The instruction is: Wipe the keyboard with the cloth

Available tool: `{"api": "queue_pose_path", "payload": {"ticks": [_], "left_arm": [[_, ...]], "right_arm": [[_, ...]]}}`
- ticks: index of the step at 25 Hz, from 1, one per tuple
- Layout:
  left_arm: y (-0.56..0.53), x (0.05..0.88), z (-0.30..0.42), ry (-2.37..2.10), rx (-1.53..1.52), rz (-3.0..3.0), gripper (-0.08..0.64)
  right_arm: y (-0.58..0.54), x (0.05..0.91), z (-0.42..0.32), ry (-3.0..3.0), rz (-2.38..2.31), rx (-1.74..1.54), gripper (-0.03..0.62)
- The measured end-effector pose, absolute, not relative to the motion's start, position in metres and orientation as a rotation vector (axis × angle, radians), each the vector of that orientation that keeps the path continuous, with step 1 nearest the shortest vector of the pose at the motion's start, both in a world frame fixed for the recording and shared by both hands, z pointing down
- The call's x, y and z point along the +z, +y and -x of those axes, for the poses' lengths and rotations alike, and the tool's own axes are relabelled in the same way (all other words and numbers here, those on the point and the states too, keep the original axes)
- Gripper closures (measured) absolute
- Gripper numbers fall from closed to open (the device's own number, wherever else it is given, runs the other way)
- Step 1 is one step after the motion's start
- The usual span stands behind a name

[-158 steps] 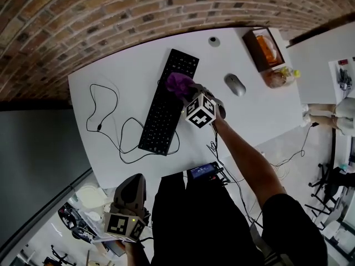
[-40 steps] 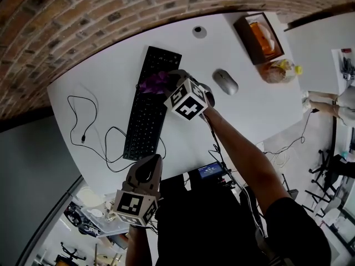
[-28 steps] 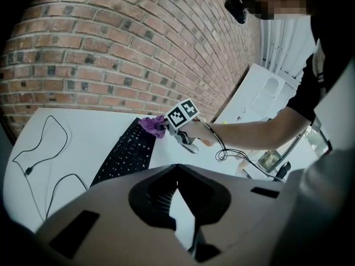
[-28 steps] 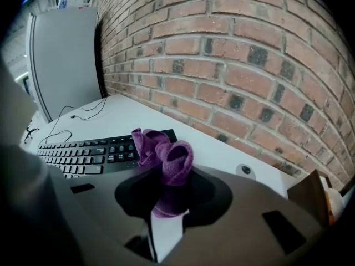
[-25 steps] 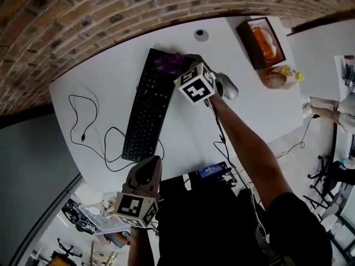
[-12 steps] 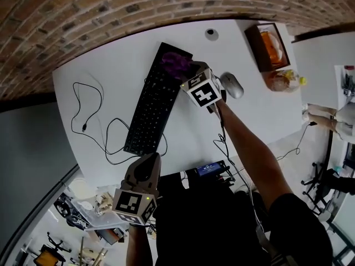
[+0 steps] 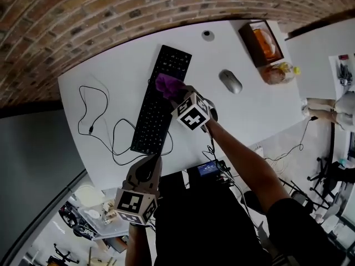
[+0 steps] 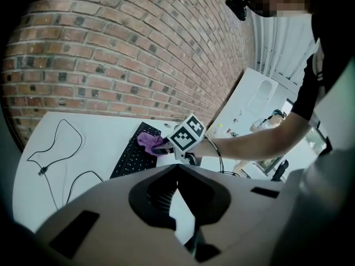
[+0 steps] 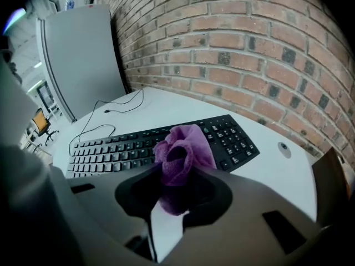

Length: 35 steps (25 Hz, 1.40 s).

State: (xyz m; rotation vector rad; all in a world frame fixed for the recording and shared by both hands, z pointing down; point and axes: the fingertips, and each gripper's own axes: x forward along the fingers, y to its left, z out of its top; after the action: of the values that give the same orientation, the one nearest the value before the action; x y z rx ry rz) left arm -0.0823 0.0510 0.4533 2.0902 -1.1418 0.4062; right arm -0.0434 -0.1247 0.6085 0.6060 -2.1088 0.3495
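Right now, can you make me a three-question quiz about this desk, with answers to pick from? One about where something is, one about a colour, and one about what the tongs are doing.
1. Where is the mouse?
A. On the table, apart from the keyboard
B. On top of the keyboard
C. On the floor

2. What colour is the cloth?
A. Yellow
B. Purple
C. Green

3. What are the right tongs doing?
A. Open and empty
B. Holding the mouse
C. Shut on the cloth

Answers:
1 A: the head view shows it lying alone, right of the keyboard.
2 B: it looks purple in every view.
3 C: the right gripper view shows the cloth pinched between them.
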Motion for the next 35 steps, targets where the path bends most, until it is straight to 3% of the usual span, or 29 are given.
{"api": "queue_pose_path", "payload": {"ticks": [35], "left_arm": [[0.110,0.444,0.121,-1.003,0.386,-2.246,0.546]], "right_arm": [[0.077,0.596,0.102,-2.088,-0.329,0.449,0.486]]}}
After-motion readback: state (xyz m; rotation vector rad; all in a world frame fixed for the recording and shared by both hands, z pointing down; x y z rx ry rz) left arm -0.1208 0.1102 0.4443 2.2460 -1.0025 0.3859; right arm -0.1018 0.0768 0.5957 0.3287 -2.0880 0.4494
